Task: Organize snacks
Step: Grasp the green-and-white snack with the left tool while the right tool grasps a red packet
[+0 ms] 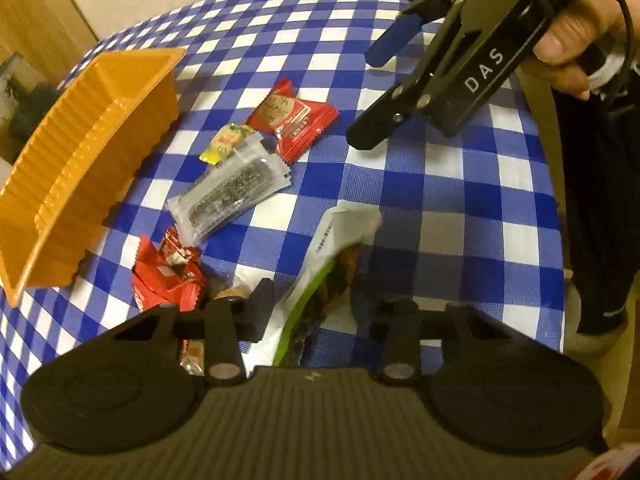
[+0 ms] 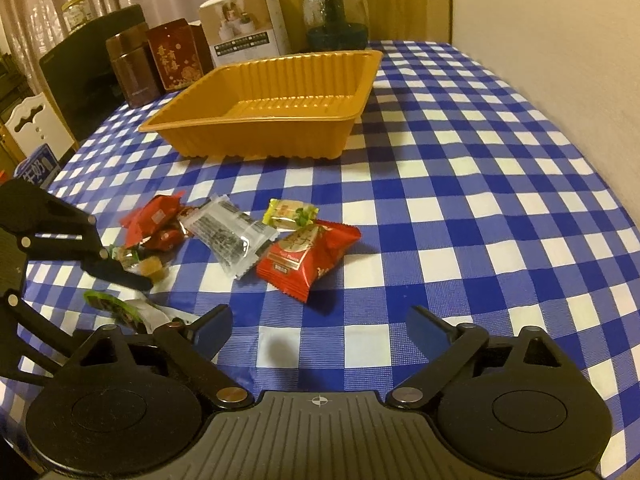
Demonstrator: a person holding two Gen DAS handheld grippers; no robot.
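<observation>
A green and white snack packet [image 1: 320, 272] [image 2: 116, 306] sits between the fingers of my left gripper [image 1: 312, 304], and both pads touch its sides. To its left lie small red packets [image 1: 164, 276] [image 2: 152, 220], a clear packet with a dark bar [image 1: 228, 192] [image 2: 228, 236], a yellow-green candy [image 1: 226, 142] [image 2: 290, 214] and a larger red packet [image 1: 292, 116] [image 2: 308, 256]. My right gripper [image 2: 322, 326] [image 1: 368, 98] hovers open just short of the larger red packet, holding nothing. The orange tray [image 1: 80, 140] [image 2: 280, 136] stands empty beyond the snacks.
A blue and white checked cloth [image 2: 460, 220] covers the table. Brown tins [image 2: 132, 72], a white box [image 2: 244, 24] and a glass jar [image 2: 336, 12] line its far edge behind the tray. A person's hand [image 1: 576, 40] holds the right gripper. A small brown candy [image 2: 152, 268] lies by the left gripper's finger.
</observation>
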